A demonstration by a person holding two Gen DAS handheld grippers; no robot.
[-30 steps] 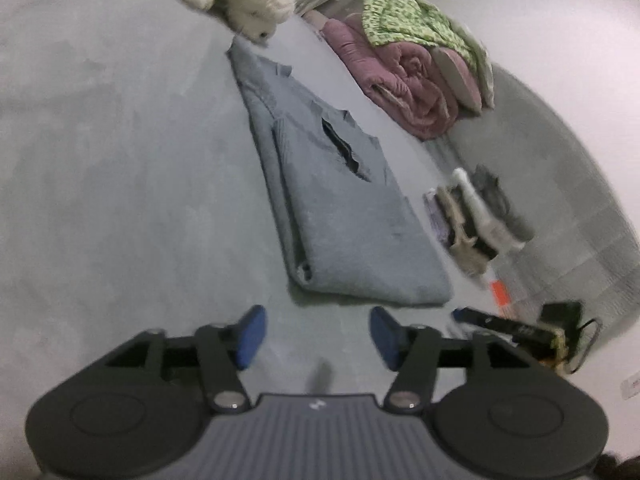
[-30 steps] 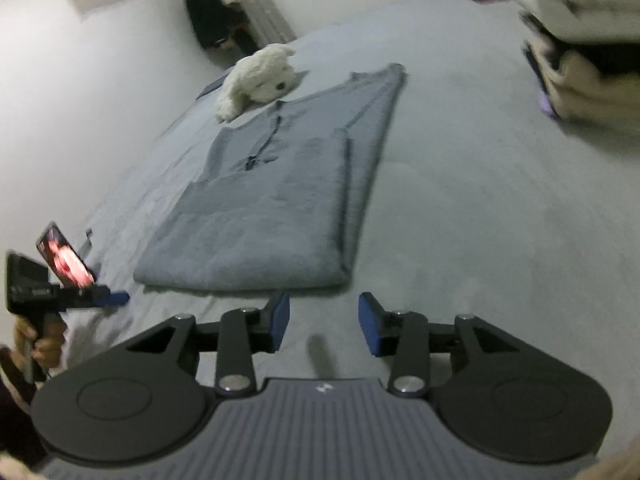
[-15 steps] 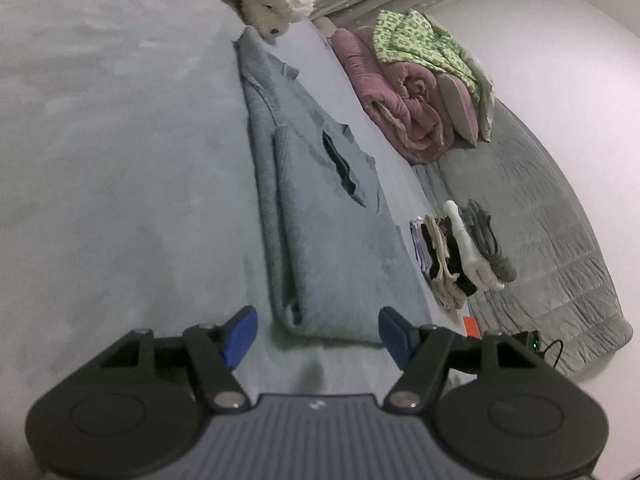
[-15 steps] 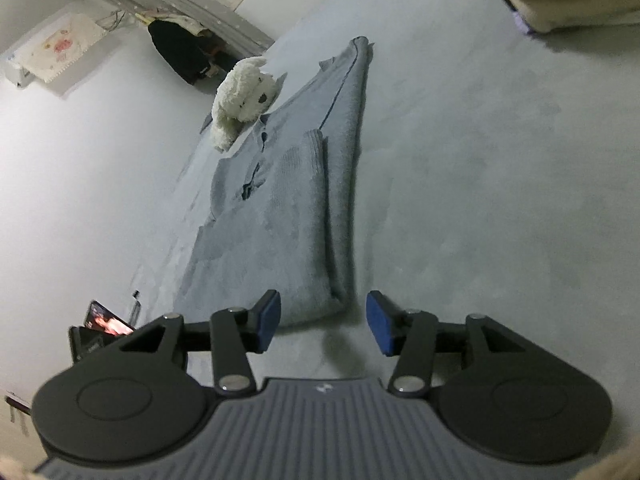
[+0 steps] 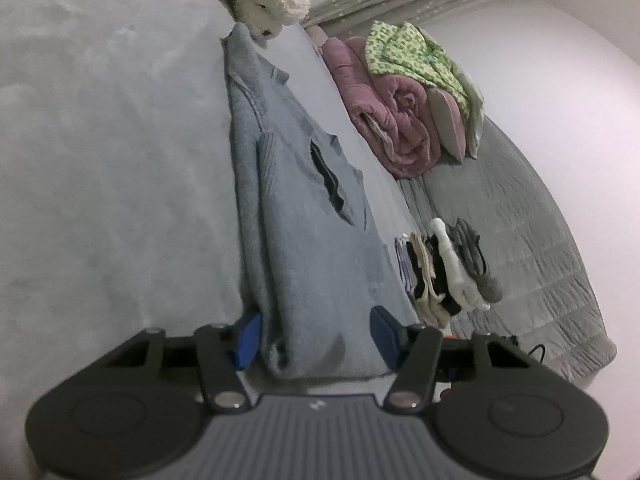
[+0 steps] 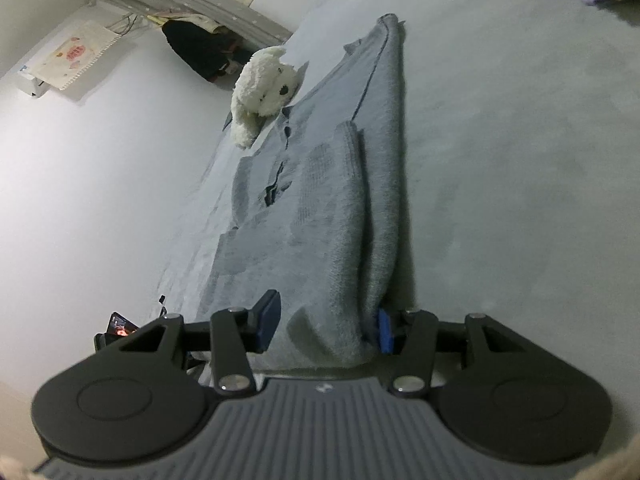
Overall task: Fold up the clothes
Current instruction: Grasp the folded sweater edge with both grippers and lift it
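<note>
Low over the grey bed (image 5: 100,168), the left hand-held gripper (image 5: 314,336) tips slightly downward and straddles the near hem of the grey sweater (image 5: 304,240). Its jaws are closing, cloth between the blue pads, not yet pinched. The right hand-held gripper (image 6: 324,320) sits likewise at the hem's other corner, its jaws closing around the folded edge. The sweater lies flat, stretching away to a white plush toy (image 6: 264,92) beside its far end.

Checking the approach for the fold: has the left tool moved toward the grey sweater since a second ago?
Yes. The left tool has come forward and down to the grey sweater; its hem, earlier ahead of the fingertips, now lies between the closing jaws.
</note>
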